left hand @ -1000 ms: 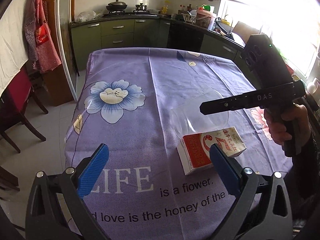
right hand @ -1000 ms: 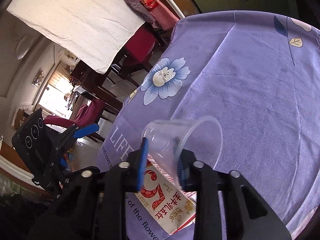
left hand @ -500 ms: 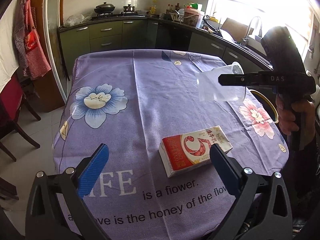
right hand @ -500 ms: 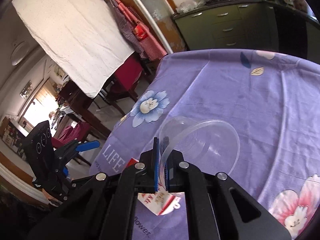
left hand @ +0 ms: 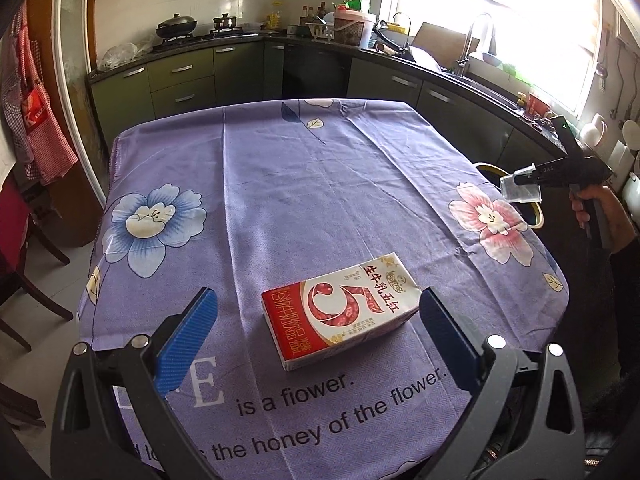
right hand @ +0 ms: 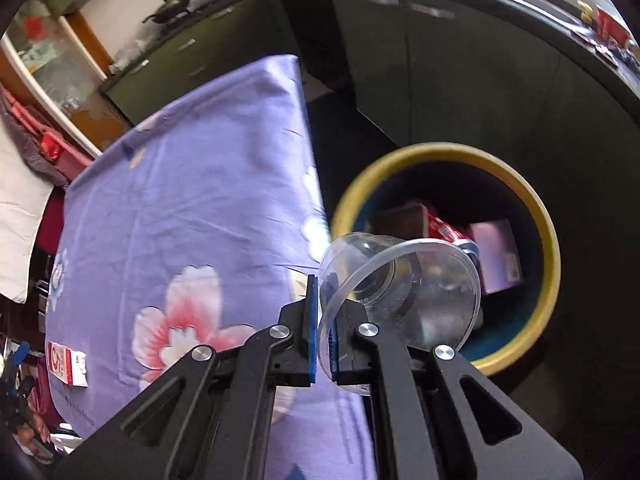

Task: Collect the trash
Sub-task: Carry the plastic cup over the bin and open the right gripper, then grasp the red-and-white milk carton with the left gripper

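Note:
My right gripper (right hand: 322,312) is shut on the rim of a clear plastic cup (right hand: 404,284) and holds it just past the table's right edge, above a round bin with a yellow rim (right hand: 440,152). The bin holds several boxes. In the left wrist view the right gripper (left hand: 520,179) and the cup (left hand: 520,192) show at the far right, with the bin's rim (left hand: 536,216) behind the table edge. A red and white milk carton (left hand: 340,310) lies flat on the purple tablecloth (left hand: 300,184). My left gripper (left hand: 316,320) is open, its pads on either side of the carton.
The carton also shows small in the right wrist view (right hand: 66,362). Dark kitchen cabinets (left hand: 180,84) run behind and to the right of the table. Dark wooden chairs (left hand: 24,272) stand at the left. A red checked apron (left hand: 36,120) hangs at the left.
My right gripper has carried the cup from above the carton to the right, past the table edge and over the bin. My left gripper has moved forward around the carton.

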Tool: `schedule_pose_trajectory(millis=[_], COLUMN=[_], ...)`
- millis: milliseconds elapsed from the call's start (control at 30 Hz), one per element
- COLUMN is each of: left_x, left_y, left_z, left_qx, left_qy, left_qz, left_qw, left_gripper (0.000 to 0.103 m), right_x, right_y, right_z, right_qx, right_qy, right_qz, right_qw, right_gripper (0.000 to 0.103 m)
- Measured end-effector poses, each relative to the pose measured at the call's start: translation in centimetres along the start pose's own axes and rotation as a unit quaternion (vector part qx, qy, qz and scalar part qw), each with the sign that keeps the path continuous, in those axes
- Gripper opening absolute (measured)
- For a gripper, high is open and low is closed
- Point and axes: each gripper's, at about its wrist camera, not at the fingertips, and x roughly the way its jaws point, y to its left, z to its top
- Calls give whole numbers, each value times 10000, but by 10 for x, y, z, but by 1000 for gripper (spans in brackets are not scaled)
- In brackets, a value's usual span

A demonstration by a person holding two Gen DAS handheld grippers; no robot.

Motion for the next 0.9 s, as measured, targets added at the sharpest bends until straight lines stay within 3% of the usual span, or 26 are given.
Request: schedule_pose_trajectory(millis=[167,200,233,267,433,600,700,767,900], left_x=[2,2,3,3,5,13,16,23,47], left_y=[-1,-1,-1,-1,-5,-16,-28,-36,-35], left_z=[-1,-2,-2,-2,-3,-2,-2,-4,-2], left_qx=[-17,-16,-9,0,198,757,1551,2234,3091], left_qy=[37,50,59,64,81,61,-163,-146,354], left_qz=[-47,-62,-78,-94,-243,-729,-820,-801,-973], left_qw=[10000,10000,10000,9999,9995,9944,9844,9713,9454], left_gripper=[96,96,96,96,96,96,96,96,96], right_x=[28,31,34,35,24,0,-14,-17,-19], right_y=[-37,-43,-46,-51,-48,-28,-6,9,37], right_z=[5,7,9,11,16,4,-9,-17,-36], right_qx=[174,228,253,241,245,85,-130,-272,-560], right_qy=[592,619,663,666,428,147,-12,-53,-28], right_qz=[-509,-565,-638,-732,-932,-599,-289,-101,185], right_qw=[9968,9962,9954,9948,9944,9981,9995,9996,9983], right_gripper=[8,13,28,35,36,38,42,43,45])
